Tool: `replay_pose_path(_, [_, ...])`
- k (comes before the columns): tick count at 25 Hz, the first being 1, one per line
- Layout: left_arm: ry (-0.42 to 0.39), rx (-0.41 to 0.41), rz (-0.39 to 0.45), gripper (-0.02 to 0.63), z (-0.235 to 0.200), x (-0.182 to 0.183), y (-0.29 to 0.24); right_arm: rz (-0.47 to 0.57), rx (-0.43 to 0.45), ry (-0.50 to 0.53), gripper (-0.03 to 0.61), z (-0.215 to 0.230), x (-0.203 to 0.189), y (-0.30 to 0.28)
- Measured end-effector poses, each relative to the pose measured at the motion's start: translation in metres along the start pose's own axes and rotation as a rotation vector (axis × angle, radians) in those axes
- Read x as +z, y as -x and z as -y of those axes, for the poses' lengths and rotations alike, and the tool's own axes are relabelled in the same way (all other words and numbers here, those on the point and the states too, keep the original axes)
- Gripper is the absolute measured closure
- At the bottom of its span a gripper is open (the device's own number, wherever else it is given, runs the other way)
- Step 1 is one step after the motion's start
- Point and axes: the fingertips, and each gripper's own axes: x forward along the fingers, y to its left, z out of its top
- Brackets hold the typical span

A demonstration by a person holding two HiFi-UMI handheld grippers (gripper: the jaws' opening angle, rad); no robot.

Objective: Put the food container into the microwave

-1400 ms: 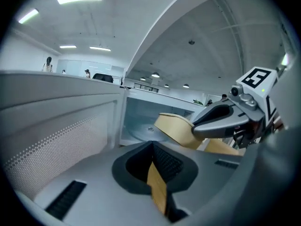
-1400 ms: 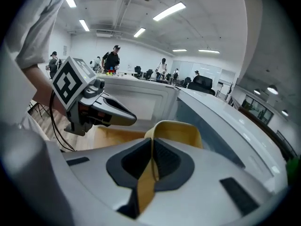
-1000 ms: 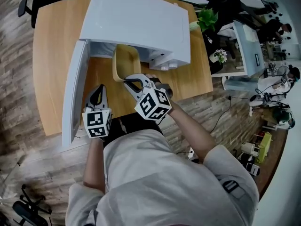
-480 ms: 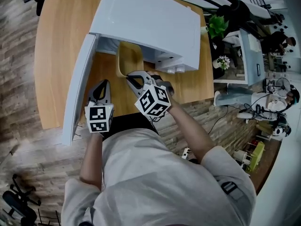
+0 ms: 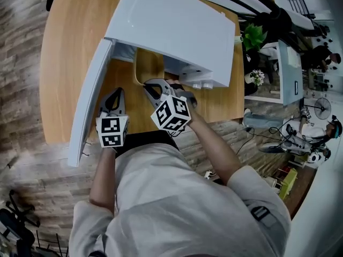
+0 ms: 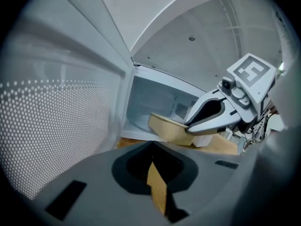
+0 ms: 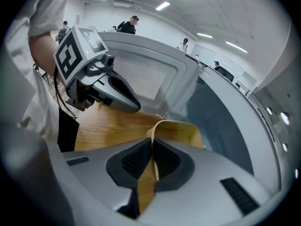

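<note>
The tan food container (image 5: 147, 66) lies at the mouth of the white microwave (image 5: 171, 25), its far end under the microwave's top. My right gripper (image 5: 149, 85) is shut on the container's near rim; in the right gripper view the rim (image 7: 181, 133) runs between the jaws of the right gripper (image 7: 153, 142). My left gripper (image 5: 116, 92) hovers over the table beside the open door (image 5: 88, 100), shut with nothing in it. In the left gripper view, past the left gripper (image 6: 153, 147), the container (image 6: 169, 128) pokes into the cavity.
The microwave stands on a wooden table (image 5: 67, 47), with its door swung out to the left. Its control knobs (image 5: 201, 83) sit to the right of the opening. Desks, plants and people are off to the right beyond the table.
The right gripper has eased the container slightly deeper into the microwave opening. The left gripper has stayed beside the door.
</note>
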Motion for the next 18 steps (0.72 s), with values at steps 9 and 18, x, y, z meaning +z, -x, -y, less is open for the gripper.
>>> replay_pose_path(9, [-0.005,0.02,-0.015,0.601,-0.001,-0.001,-0.006,-0.016,-0.01,0.021,0.557,0.002,-0.006,-0.017])
replay_pose_path(18, [-0.01,0.028,-0.034,0.601,-0.002,-0.005,-0.012,-0.016,-0.039,0.02,0.557,0.012,-0.007,-0.024])
